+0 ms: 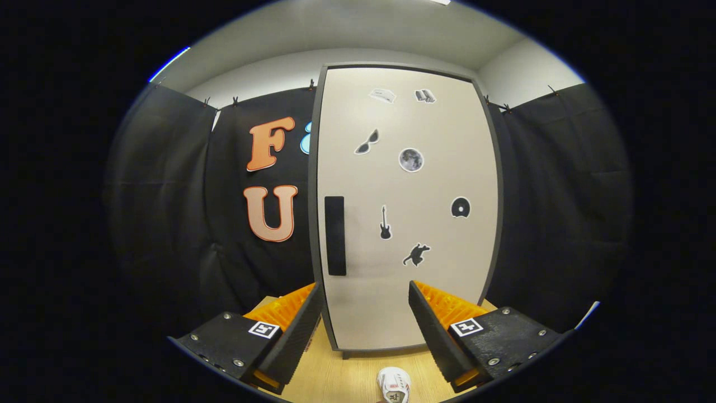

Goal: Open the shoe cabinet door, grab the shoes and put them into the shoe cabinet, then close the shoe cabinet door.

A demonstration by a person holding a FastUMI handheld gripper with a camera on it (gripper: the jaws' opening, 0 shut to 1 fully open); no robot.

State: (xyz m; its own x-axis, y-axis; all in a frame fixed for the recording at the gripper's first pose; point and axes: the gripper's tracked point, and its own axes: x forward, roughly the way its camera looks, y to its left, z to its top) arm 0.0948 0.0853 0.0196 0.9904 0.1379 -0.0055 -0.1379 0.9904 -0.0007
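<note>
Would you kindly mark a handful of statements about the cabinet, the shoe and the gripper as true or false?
1. The shoe cabinet door is shut. True.
2. The gripper is clamped on the shoe. False: its fingers are spread, holding nothing.
3. A white shoe lies on the wooden table in front of the cabinet. True.
4. The dark handle sits at the door's right edge. False: it is near the left edge.
5. Stickers dot the door, including a guitar sticker. True.

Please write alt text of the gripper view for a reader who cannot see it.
A closed shoe cabinet door with a dark handle and small stickers stands ahead of the open, empty gripper. A white shoe lies on the wooden table between the fingers.
</note>
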